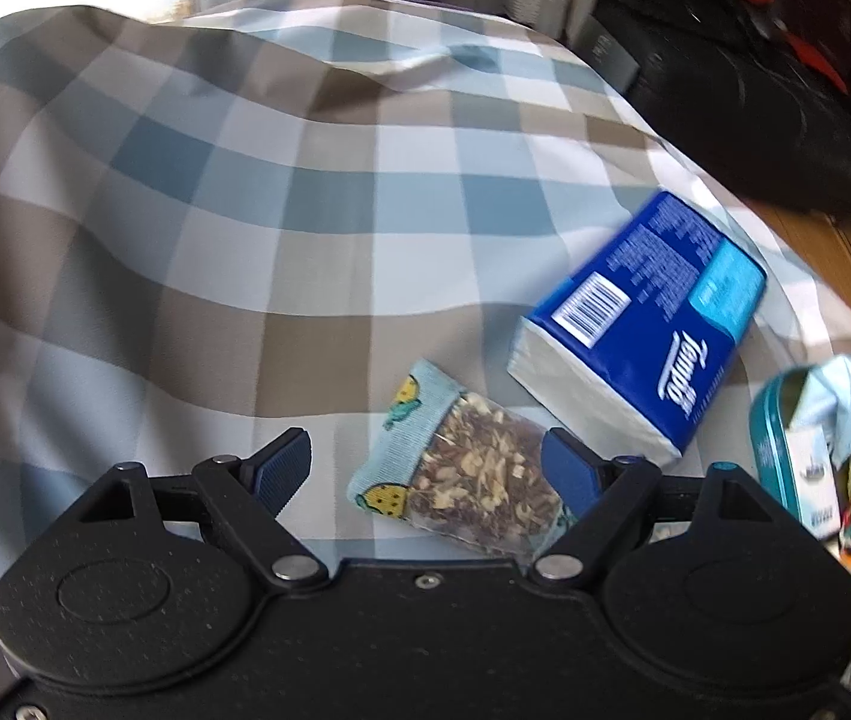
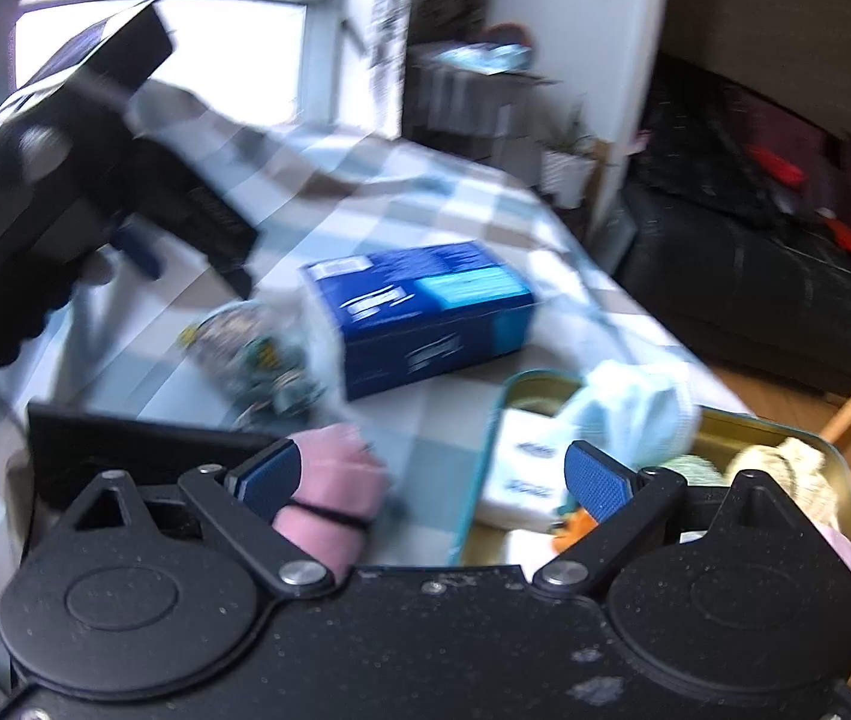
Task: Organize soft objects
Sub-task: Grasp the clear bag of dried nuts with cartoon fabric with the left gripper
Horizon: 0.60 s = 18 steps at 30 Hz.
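Observation:
In the left wrist view my left gripper stands open just above a small sachet, a clear bag of dried bits wrapped in a light blue patterned sock. The sachet lies between the fingers, with the right pad near its corner and the left pad apart from it. A blue tissue pack lies just beyond. My right gripper is open. A pink rolled cloth with a black band lies by its left finger, and the teal tin holding soft things sits under its right finger. The right wrist view is blurred.
A blue, brown and white checked cloth covers the table. The teal tin sits at the table's right edge above a wooden floor. A flat black thing lies left of the pink roll. Dark furniture stands at the back right.

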{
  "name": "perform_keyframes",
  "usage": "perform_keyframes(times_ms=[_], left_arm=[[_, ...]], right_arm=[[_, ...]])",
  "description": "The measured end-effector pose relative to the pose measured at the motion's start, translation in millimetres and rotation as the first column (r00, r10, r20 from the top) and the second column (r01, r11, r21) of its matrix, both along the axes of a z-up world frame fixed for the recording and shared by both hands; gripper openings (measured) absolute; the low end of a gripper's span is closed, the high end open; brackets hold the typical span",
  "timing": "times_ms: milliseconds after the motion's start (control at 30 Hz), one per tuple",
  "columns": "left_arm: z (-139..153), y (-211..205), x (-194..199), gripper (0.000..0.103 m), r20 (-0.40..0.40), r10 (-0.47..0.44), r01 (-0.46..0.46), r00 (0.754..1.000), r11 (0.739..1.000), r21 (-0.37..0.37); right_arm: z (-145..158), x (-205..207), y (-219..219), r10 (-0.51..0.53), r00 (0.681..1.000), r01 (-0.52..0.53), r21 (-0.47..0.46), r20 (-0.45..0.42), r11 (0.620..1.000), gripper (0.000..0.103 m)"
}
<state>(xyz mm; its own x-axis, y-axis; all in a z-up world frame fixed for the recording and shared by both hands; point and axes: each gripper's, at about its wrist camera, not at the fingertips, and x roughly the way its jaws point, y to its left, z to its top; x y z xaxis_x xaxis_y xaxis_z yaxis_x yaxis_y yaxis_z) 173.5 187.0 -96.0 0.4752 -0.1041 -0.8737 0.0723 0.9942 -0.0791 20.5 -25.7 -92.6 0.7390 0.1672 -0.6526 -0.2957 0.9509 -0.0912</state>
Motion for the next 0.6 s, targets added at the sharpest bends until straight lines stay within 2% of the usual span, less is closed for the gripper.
perform_keyframes(times_ms=[300,467,600], left_arm=[[-15,-25,-9,0.080,-0.015,-0.160,0.161,0.987,0.986,0.048],[-24,-25,-8,0.081,-0.023,-0.145,0.146,0.989,0.989,0.038],[-29,-18,-3,0.088,-0.028,-0.107,0.107,0.994,0.994,-0.001]], right_arm=[[-12,5,17,0.088,0.995,-0.089,-0.024,-0.051,0.996,0.095],[-19,6,21,0.116,0.990,-0.118,-0.021,-0.078,0.993,0.095],[-25,4,27,0.145,0.985,-0.148,-0.034,-0.091,0.988,0.095]])
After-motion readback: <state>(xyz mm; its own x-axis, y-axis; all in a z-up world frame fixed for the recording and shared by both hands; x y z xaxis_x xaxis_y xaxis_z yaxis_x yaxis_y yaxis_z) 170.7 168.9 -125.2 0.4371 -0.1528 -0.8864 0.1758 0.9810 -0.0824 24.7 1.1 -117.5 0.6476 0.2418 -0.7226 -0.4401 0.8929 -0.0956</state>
